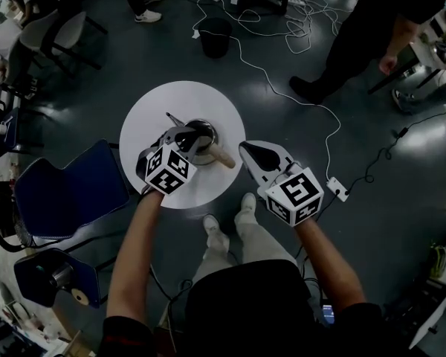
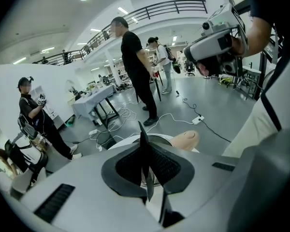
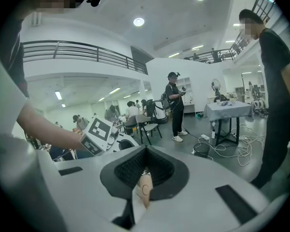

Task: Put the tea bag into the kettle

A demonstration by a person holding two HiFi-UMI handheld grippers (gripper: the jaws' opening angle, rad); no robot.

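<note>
My left tongs [image 2: 144, 148] are clamped on a thin flat piece seen edge-on, which I take to be the tea bag [image 2: 142, 132]. It hangs over the open mouth of the kettle [image 1: 206, 132], which stands at the middle of the round table [image 1: 156, 110]. I judge it is held there so that a release drops it straight inside. The kettle's wooden handle [image 1: 224, 157] points to the near right, toward my right tongs [image 3: 145, 151]. Those are closed with nothing gripped and hang just off the table's right edge, clear of the drop but close enough to steady the handle. The bag is not yet in.
</note>
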